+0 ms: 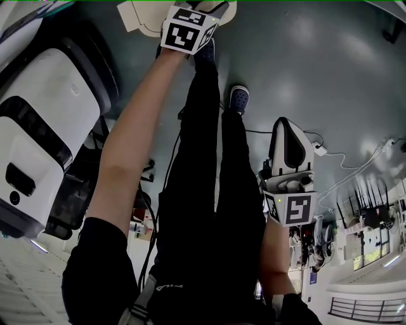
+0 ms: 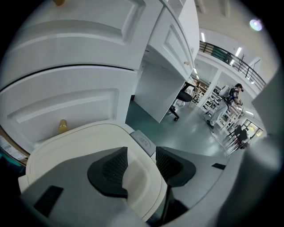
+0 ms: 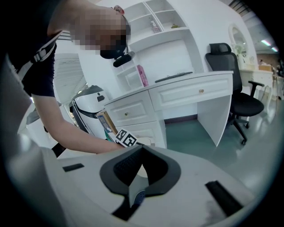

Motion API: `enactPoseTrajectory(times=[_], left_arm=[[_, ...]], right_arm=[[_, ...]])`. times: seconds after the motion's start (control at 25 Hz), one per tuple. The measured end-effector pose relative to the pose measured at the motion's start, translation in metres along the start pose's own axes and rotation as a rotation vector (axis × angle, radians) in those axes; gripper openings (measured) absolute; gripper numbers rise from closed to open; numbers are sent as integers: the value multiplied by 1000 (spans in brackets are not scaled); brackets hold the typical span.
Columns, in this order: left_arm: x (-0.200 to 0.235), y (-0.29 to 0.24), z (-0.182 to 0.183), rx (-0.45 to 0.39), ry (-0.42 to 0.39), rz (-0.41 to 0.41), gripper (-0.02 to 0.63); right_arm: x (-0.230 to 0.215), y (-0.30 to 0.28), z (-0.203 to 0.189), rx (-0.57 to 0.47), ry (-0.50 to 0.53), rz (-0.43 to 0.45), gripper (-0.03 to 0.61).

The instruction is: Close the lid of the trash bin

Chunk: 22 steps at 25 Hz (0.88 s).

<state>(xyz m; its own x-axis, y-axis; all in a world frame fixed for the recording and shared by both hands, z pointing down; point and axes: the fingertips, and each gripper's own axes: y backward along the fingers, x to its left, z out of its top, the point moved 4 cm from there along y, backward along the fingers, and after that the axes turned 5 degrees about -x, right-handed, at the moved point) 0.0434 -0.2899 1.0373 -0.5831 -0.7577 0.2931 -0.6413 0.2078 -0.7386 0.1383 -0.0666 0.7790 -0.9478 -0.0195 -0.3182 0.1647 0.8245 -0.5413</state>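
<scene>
The trash bin's cream lid [image 2: 75, 148] fills the lower left gripper view; in the head view it shows at the top edge [image 1: 143, 16]. My left gripper [image 2: 141, 166] straddles the lid's raised front lip, and both dark pads press on it. A grey latch tab [image 2: 143, 141] sits just beyond the lip. The left gripper's marker cube [image 1: 187, 30] shows above my outstretched arm. My right gripper [image 1: 290, 136] hangs apart at the right over the floor, with its jaws meeting at the tips [image 3: 142, 153] and nothing between them.
White drawer fronts [image 2: 66, 102] stand right behind the bin. A white desk and a black office chair [image 3: 242, 104] stand further off. A large white machine [image 1: 44, 127] is at my left. My legs and a shoe [image 1: 238, 98] are below, and cables [image 1: 355, 165] lie on the grey floor.
</scene>
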Motion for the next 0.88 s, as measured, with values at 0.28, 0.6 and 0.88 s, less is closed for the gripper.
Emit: enactPoseTrajectory(times=[0.28,0.6,0.88], left_arm=[[-11,41,11,-93,11,18,204],[-48,152,32,-196,90,73,225],[-106,305,80,-357,38,154,245]], right_arm=[[3,10,23,-48,57,-12,6],[27,57,97,-136,142,33,6],[62,138,142,-94,185,133,6]])
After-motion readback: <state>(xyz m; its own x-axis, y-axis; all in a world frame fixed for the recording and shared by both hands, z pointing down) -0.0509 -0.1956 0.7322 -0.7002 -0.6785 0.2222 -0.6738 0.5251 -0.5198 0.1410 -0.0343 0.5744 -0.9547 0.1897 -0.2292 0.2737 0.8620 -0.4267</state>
